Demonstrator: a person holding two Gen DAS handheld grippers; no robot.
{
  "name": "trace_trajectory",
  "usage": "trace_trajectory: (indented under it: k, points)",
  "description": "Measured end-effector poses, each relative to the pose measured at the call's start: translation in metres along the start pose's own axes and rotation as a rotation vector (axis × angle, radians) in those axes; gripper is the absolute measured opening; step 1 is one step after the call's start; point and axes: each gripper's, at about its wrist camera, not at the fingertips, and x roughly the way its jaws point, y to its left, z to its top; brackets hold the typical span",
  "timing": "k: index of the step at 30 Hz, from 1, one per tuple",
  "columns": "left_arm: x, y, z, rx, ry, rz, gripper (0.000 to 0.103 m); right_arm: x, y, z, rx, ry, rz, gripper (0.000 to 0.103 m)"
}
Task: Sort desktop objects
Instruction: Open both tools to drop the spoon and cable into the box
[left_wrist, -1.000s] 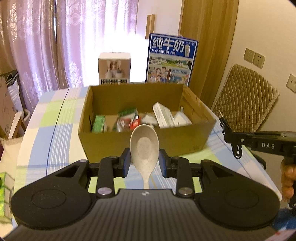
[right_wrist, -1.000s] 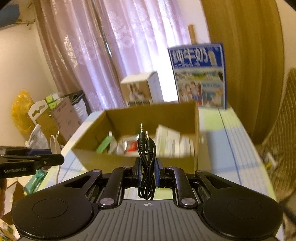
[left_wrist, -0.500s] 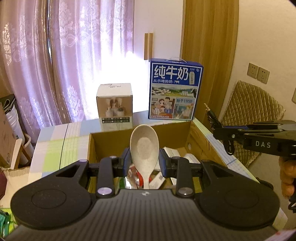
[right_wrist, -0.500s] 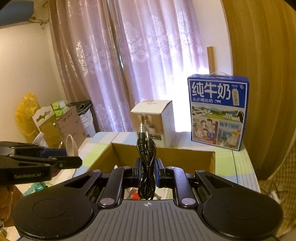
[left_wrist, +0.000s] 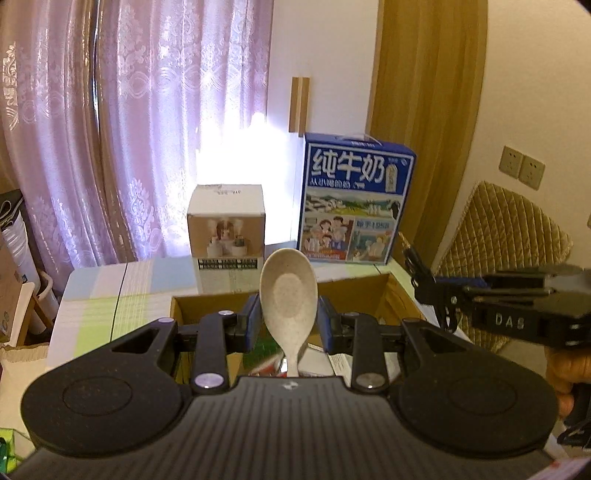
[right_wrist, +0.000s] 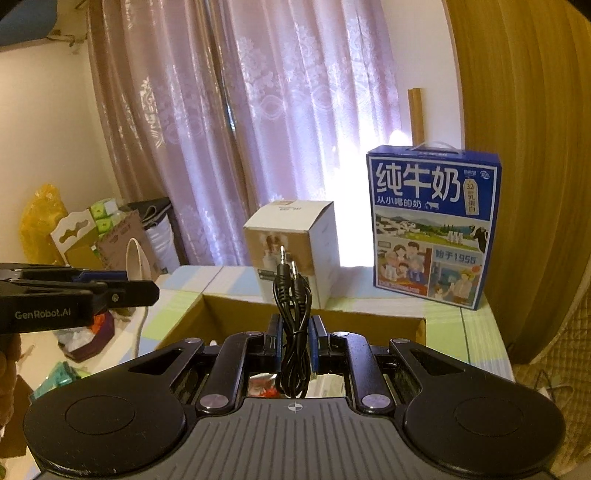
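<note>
Clamping a spoon (left_wrist: 288, 291), the left gripper (left_wrist: 288, 325) is held above a cardboard box (left_wrist: 399, 295). A black cable (right_wrist: 293, 325) is clamped in the right gripper's (right_wrist: 294, 345) jaws.

- You have carried the left gripper (left_wrist: 288, 320), with the speckled beige plastic spoon (left_wrist: 288, 295), from in front of the open brown cardboard box (left_wrist: 373, 295) to above it.
- You have brought the right gripper (right_wrist: 294, 341), with the coiled black audio cable (right_wrist: 293, 325), over the box as well.
- The box's near wall has dropped out of both views; only the far rim shows.
</note>
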Motion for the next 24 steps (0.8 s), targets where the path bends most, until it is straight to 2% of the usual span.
trace_trajectory:
  k: [5,13,14,15,16,24]
  points:
    - [0.017,0.006,0.005,-0.018,-0.003,-0.001,0.027,0.015,-0.006,-0.001,0.007,0.010,-0.005,0.011]
    - [0.048,0.014,-0.009,-0.035,0.011,0.003,0.027,0.037,-0.016,-0.014,0.029,0.043,-0.011,0.011]
    - [0.052,0.016,-0.011,-0.037,0.014,0.012,0.032,0.039,-0.017,-0.016,0.032,0.047,-0.011,0.011]
    - [0.056,0.017,-0.014,-0.040,0.017,0.025,0.047,0.041,-0.018,-0.018,0.034,0.052,-0.010,0.011]
    - [0.058,0.018,-0.017,-0.043,0.018,0.028,0.051,0.043,-0.018,-0.020,0.036,0.056,-0.010,0.011]
    - [0.051,0.032,-0.038,-0.087,0.014,0.049,0.052,0.054,-0.013,-0.029,0.052,0.072,0.034,0.011]
